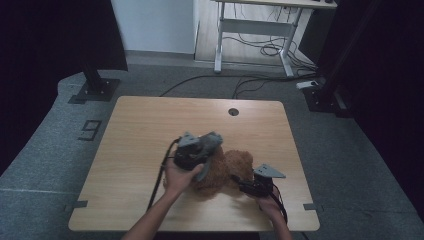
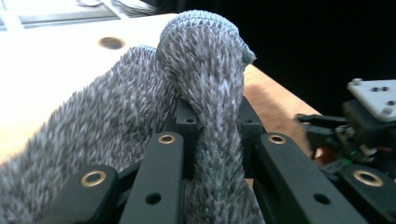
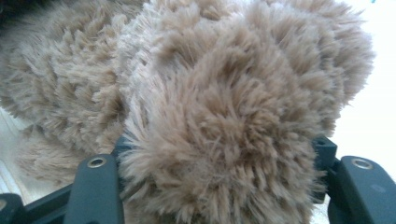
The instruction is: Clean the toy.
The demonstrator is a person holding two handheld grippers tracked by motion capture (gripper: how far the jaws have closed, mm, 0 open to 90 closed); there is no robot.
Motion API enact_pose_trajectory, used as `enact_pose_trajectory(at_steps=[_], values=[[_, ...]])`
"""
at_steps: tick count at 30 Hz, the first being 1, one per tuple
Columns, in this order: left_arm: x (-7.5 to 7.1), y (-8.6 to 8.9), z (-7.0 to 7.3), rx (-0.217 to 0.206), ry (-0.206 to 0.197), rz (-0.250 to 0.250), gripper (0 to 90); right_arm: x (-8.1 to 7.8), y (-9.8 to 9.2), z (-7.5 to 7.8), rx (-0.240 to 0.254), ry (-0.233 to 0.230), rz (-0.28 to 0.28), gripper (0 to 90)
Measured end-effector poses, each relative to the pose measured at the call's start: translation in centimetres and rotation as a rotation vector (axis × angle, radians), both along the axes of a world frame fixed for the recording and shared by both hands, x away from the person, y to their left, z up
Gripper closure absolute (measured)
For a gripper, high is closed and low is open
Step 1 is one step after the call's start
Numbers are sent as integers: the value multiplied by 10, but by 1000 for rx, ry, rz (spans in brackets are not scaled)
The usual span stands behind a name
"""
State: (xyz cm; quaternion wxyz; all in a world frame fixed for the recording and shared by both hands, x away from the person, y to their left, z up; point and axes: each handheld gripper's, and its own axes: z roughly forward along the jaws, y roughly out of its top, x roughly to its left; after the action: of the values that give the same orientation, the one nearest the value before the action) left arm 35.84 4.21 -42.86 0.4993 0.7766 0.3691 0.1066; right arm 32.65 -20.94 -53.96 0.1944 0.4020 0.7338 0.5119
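On a wooden bench (image 1: 150, 130), the left gripper (image 2: 215, 140) pinches a grey fuzzy fabric piece (image 2: 205, 84); the right gripper (image 3: 219, 186) clasps a brown plush toy (image 3: 210, 93).

Brown fuzzy plush toy (image 1: 227, 170) showing tan-beige shaggy pile in right gripper view. Grey fluffy knitted garment (image 2: 205, 93) showing white-flecked fibres, ribbed grey hem. Left gripper (image 2: 215, 135) showing black jaws, brass-coloured rivets. Right gripper (image 1: 239, 181) showing black body, pale grey top plate. Table (image 1: 150, 130) showing light wood grain. Floor (image 1: 350, 150) showing dark grey carpet.
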Motion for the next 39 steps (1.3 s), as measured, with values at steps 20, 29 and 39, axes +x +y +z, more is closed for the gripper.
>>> enact_pose_trajectory(at_steps=[20, 29, 39], values=[[11, -69, -25, 197, 22, -23, 773, 0, 0, -1, -6, 2, 3, 358], [19, -20, -29, 142, 76, 27, 774, 1, -1, -1, 9, 6, 5, 356], [19, 31, -24, 151, 81, 103, 771, 1, -1, -1, 11, 6, 5, 355]])
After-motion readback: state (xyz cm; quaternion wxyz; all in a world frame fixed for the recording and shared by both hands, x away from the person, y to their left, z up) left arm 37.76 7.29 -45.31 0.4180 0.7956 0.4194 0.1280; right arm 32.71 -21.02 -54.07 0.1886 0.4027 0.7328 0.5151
